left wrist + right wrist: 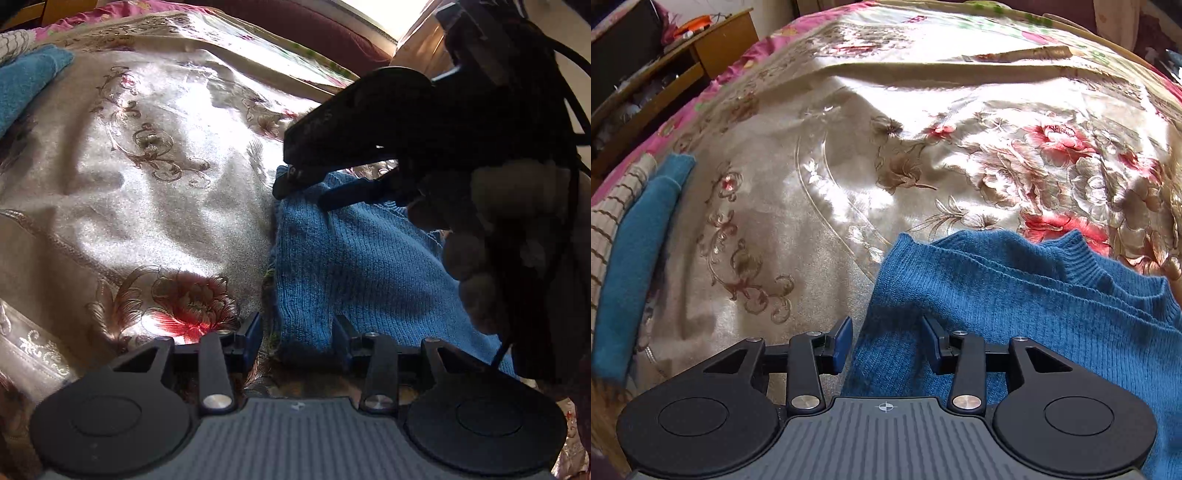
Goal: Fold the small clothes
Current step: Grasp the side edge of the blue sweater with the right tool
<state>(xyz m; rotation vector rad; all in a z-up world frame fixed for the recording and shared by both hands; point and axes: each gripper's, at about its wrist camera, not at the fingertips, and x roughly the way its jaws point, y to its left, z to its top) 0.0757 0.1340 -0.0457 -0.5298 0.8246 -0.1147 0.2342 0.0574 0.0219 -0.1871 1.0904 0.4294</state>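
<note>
Sweater (1015,295) part-folded on bedspread (812,184), two folded pieces (635,229) stacked aside; left gripper (299,339) and right gripper (886,339) jaws open astride its edge, more folds likely remain.

The sweater (1015,295) is lying on the bedspread (820,177) at the near right, its collar (1086,258) toward the far right; the right gripper (888,341) is hanging over the sweater's left edge, one finger over the bedspread, the other over the knit, jaws apart; in the left wrist view the left gripper (297,338) is straddling that same edge nearer in, while the right gripper (314,188) is sitting farther along the sweater (354,266), a hand (491,236) behind it at the right; folded clothes (631,251) are lying at the far left edge of the bedspread; a desk (683,62) is standing beyond the bed at the far left.
</note>
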